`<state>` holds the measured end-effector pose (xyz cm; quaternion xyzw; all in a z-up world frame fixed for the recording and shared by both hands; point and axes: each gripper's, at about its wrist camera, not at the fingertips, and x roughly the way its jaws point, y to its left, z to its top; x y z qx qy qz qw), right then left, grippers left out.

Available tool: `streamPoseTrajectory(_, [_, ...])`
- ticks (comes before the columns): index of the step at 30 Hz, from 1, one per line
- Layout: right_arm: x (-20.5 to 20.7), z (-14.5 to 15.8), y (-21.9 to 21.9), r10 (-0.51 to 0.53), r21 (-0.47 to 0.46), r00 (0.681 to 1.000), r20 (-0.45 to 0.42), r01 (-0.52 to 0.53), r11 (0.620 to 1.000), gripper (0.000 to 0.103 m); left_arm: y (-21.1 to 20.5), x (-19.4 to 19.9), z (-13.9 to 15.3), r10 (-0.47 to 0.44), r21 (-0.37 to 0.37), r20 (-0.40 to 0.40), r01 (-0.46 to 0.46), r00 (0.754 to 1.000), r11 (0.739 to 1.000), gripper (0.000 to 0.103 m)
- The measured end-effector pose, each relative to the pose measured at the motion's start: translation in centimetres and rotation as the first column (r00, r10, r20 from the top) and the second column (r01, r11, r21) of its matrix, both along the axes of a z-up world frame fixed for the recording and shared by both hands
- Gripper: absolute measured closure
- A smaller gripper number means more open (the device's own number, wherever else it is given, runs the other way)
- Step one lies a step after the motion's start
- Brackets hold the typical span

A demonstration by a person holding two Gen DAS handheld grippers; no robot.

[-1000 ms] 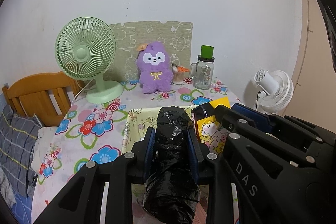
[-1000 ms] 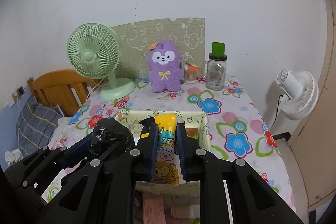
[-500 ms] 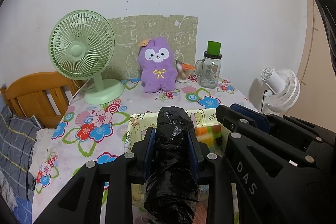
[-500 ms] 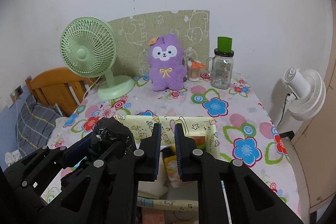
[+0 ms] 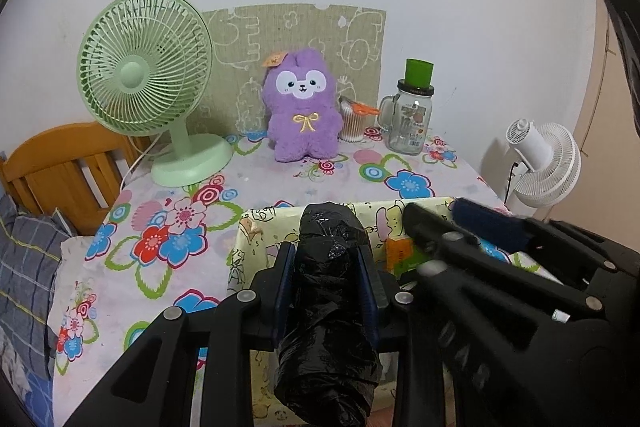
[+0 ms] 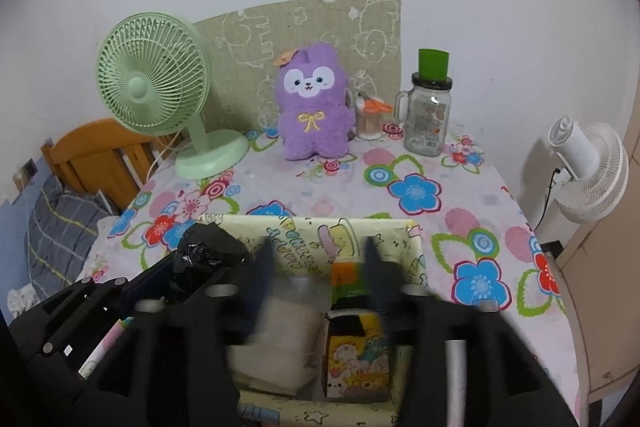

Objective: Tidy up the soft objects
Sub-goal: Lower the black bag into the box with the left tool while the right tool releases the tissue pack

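- Left hand-held gripper (image 5: 326, 279): jaws clamped on a black plastic bag roll (image 5: 328, 307), pads pressing its sides near mid-length. The roll hangs over the near left part of the patterned storage box (image 5: 256, 223).
- Handling, my judgement: the roll looks light and crushable, its film crinkled and probably slick; a hold across the middle, as now, should keep it from tipping. Squeezing harder would only deform it.
- Right hand-held gripper (image 6: 316, 259): jaws opening, motion-blurred, nothing between the pads. Beneath it, inside the box, lies a yellow cartoon-print snack pouch (image 6: 356, 359), beside a white soft pack (image 6: 276, 343).
- The pouch looks light, pliable and slippery; best taken by its upper edge if regrasped.
- Change from a second ago: the right jaws were then closed on the yellow pouch, held above the box; now it lies in the box and is free. The left grip is unchanged.
- Both hand-held grippers have come forward and lower over the box.
- Further out on the table (image 6: 460, 195): green fan (image 6: 152, 95), purple plush toy (image 6: 314, 103), glass jar (image 6: 430, 123), all untouched.
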<state>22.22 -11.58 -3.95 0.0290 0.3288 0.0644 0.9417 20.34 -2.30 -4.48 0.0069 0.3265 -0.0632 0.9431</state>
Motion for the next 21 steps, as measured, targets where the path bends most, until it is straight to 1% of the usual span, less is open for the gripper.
streamPoseTrajectory(4, [0.3, 0.0, -0.1, -0.010, -0.017, 1.000, 0.008, 0.010, 1.000, 0.037, 0.0, 0.6, -0.3, -0.002, -0.005, -0.008, 0.002, 1.000, 1.000, 0.073])
streamPoseTrajectory(9, [0.9, -0.1, -0.3, -0.020, -0.032, 1.000, 0.006, 0.021, 0.999, 0.026, 0.1, 1.4, -0.7, 0.005, -0.024, -0.027, -0.006, 1.000, 1.000, 0.071])
streamPoseTrajectory(14, [1.2, -0.3, -0.6, -0.029, -0.042, 1.000, 0.003, 0.029, 0.999, 0.024, 0.0, 2.1, -1.2, -0.007, -0.041, -0.044, 0.006, 0.999, 0.999, 0.070])
streamPoseTrajectory(16, [1.4, -0.4, -0.9, -0.035, -0.041, 0.999, -0.002, 0.035, 0.999, 0.023, -0.1, 2.4, -1.4, -0.021, -0.051, -0.058, 0.018, 0.998, 0.999, 0.062])
streamPoseTrajectory(18, [1.6, -0.6, -1.1, -0.042, -0.039, 0.999, -0.007, 0.042, 0.998, 0.023, -0.3, 2.6, -1.6, -0.029, -0.058, -0.065, 0.025, 0.997, 0.998, 0.059])
streamPoseTrajectory(20, [1.7, -0.8, -1.3, -0.045, -0.039, 0.999, -0.014, 0.044, 0.998, 0.023, -0.5, 2.8, -1.7, -0.034, -0.050, -0.069, 0.030, 0.997, 0.998, 0.050])
streamPoseTrajectory(21, [1.8, -0.9, -1.4, -0.047, -0.040, 0.999, -0.019, 0.046, 0.998, 0.023, -0.6, 2.9, -1.8, -0.036, -0.048, -0.072, 0.032, 0.997, 0.998, 0.042])
